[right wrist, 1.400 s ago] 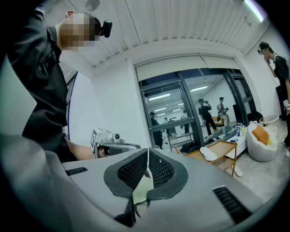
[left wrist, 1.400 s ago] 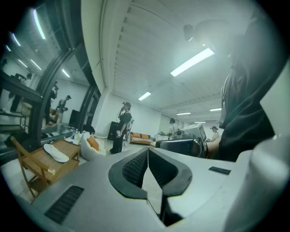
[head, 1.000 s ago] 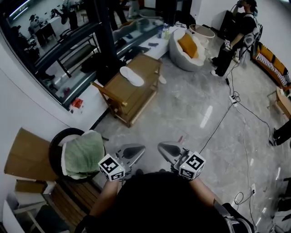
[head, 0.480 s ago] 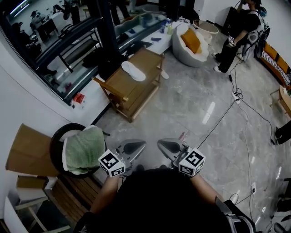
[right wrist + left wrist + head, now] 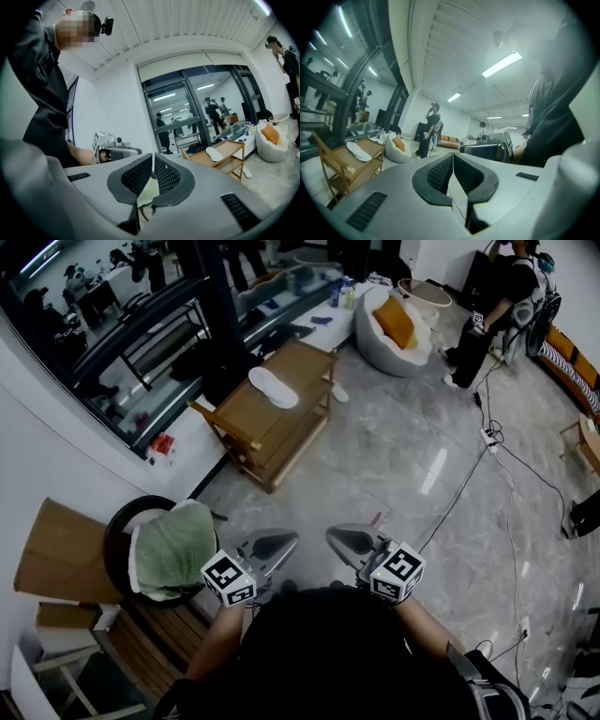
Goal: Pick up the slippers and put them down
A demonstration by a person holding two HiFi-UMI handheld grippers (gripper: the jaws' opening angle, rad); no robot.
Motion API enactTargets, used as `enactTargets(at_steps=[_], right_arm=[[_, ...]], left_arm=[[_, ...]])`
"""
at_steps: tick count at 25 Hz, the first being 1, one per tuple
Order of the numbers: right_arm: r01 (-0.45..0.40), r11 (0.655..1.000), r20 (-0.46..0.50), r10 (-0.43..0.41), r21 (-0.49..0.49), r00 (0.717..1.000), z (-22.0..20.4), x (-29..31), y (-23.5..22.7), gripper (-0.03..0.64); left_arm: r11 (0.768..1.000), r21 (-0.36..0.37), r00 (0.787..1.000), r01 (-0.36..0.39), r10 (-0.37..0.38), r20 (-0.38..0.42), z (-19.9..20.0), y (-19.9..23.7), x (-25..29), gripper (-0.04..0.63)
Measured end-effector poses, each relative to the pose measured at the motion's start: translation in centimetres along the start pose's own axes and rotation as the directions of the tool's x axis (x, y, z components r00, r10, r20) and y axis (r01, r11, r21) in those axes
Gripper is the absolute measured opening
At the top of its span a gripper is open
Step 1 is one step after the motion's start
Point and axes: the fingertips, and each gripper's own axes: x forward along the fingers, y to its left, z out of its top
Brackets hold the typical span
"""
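One white slipper (image 5: 272, 387) lies on top of a wooden trolley (image 5: 305, 367) far ahead across the floor; it also shows as the slipper (image 5: 358, 151) in the left gripper view and the slipper (image 5: 215, 153) in the right gripper view. A second white slipper (image 5: 337, 395) lies on the floor beside the trolley. My left gripper (image 5: 281, 542) and right gripper (image 5: 337, 542) are held side by side close to my body, pointing level, well short of the slippers. Both sets of jaws are shut with nothing between them, on the left gripper (image 5: 453, 157) and the right gripper (image 5: 153, 159).
A black basket with a green towel (image 5: 169, 549) stands at my left, beside a cardboard sheet (image 5: 52, 554). A white beanbag with an orange cushion (image 5: 398, 329) sits beyond the trolley. Cables (image 5: 469, 484) cross the marble floor. A person (image 5: 492, 310) stands at the far right.
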Motion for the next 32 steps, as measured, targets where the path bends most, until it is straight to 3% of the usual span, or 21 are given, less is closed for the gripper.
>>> enactTargets(at_steps=[20, 32], right_arm=[[-0.098, 0.993, 0.001, 0.098, 0.063, 0.995, -1.1, -2.0, -3.6, 0.028], [-0.045, 0.997, -0.059, 0.049, 0.063, 0.997, -0.5, 3.5, -10.0, 0.028]], left_arm=[[0.988, -0.03, 0.988, -0.154, 0.153, -0.017, -0.8, 0.4, 2.0, 0.012], [0.99, -0.059, 0.992, -0.128, 0.127, -0.017, -0.3, 9.1, 4.2, 0.012]])
